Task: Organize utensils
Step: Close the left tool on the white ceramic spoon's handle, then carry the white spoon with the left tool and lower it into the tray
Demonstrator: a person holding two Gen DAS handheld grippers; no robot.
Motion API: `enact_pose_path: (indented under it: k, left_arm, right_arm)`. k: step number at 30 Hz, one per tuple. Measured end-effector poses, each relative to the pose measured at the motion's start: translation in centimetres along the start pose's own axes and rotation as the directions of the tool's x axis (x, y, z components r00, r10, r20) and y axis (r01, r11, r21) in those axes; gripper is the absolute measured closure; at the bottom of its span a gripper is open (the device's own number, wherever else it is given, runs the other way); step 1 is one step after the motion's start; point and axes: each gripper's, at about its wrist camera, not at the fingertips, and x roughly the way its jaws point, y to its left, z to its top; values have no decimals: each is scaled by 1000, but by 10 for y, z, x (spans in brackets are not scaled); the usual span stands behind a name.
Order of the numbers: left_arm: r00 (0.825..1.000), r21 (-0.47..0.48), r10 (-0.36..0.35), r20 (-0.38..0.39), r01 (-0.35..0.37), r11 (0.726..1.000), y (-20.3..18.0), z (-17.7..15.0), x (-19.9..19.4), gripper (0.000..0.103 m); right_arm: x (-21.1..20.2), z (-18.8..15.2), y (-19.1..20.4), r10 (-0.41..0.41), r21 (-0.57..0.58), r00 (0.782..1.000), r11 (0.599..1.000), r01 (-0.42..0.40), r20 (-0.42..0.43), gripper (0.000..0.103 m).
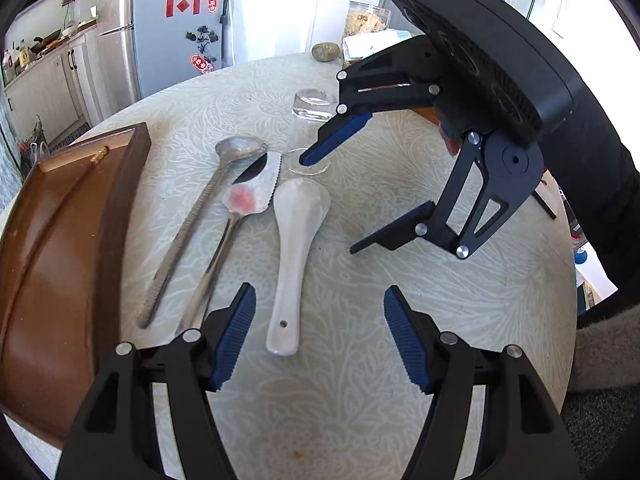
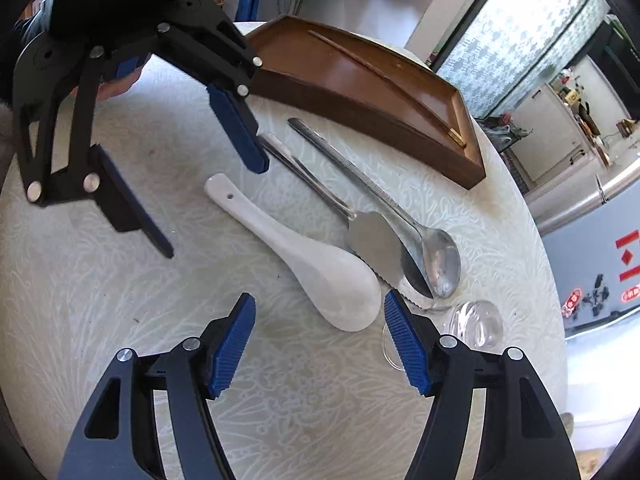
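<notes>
A white ceramic spoon (image 1: pixel 298 248) (image 2: pixel 304 256), a metal cake server (image 1: pixel 244 208) (image 2: pixel 372 240) and a long metal spoon (image 1: pixel 208 208) (image 2: pixel 400 220) lie side by side on the table. The server's blade overlaps the metal spoon's bowl. A brown wooden tray (image 1: pixel 60 248) (image 2: pixel 360 88) lies beside them. My left gripper (image 1: pixel 320 308) (image 2: pixel 218 208) is open and empty above the utensil handles. My right gripper (image 2: pixel 320 316) (image 1: pixel 328 204) is open and empty near the white spoon's bowl.
A round table with a pale patterned cloth (image 1: pixel 340 400) (image 2: pixel 120 300) holds everything. An overturned stemmed glass (image 1: pixel 312 112) (image 2: pixel 472 324) lies just past the utensil bowls. A stone (image 1: pixel 326 52) and a jar (image 1: pixel 366 20) stand at the far edge. A fridge (image 1: pixel 160 28) stands beyond.
</notes>
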Motion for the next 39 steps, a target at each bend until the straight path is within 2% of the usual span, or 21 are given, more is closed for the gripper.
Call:
enact_pose_path:
  k: [8, 14, 19, 20, 21, 22, 23, 26, 28, 31, 33, 35, 39]
  left_arm:
    - [998, 3, 57, -9, -57, 998, -4, 3, 16, 33]
    - [999, 11, 52, -17, -51, 999, -2, 5, 17, 34]
    - [998, 14, 54, -19, -53, 998, 1, 4, 15, 41]
    - [998, 10, 59, -17, -58, 998, 2, 4, 14, 47]
    - [998, 6, 66, -15, -66, 998, 3, 3, 14, 54]
    - [997, 0, 72, -14, -72, 997, 5, 3, 13, 57]
    - [997, -7, 75, -12, -75, 997, 7, 2, 12, 62]
    - [997, 1, 75, -22, -75, 997, 8, 3, 12, 64]
    - [994, 42, 99, -36, -98, 994, 3, 5, 14, 65]
    - [992, 60, 118, -42, -115, 992, 1, 6, 15, 68]
    - [991, 37, 128, -39, -127, 991, 6, 7, 14, 91]
    - [994, 17, 105, -36, -104, 994, 10, 7, 14, 92]
    - [994, 13, 108, -24, -107, 994, 11, 6, 14, 96]
  right_arm:
    - [10, -8, -14, 72, 124, 995, 989, -80, 68, 36]
    - [16, -10, -24, 115, 191, 989, 973, -130, 88, 36]
    - [21, -5, -30, 135, 226, 985, 961, -156, 106, 36]
    - [21, -4, -29, 138, 225, 984, 961, -160, 112, 39]
    - [20, -3, -29, 138, 224, 984, 961, -161, 116, 47]
    - [21, -2, -29, 134, 225, 984, 961, -157, 117, 51]
    - [21, -1, -28, 133, 226, 984, 961, -157, 118, 52]
    - [21, -1, -30, 125, 240, 985, 959, -150, 117, 58]
    - [21, 0, -34, 124, 252, 985, 956, -151, 120, 67]
    - [21, 0, -38, 121, 256, 985, 955, -150, 123, 72]
    - [19, 2, -38, 112, 255, 985, 956, -142, 130, 76]
    - [18, 4, -38, 96, 250, 987, 960, -126, 131, 80]
    - [15, 7, -37, 67, 236, 987, 966, -101, 148, 88]
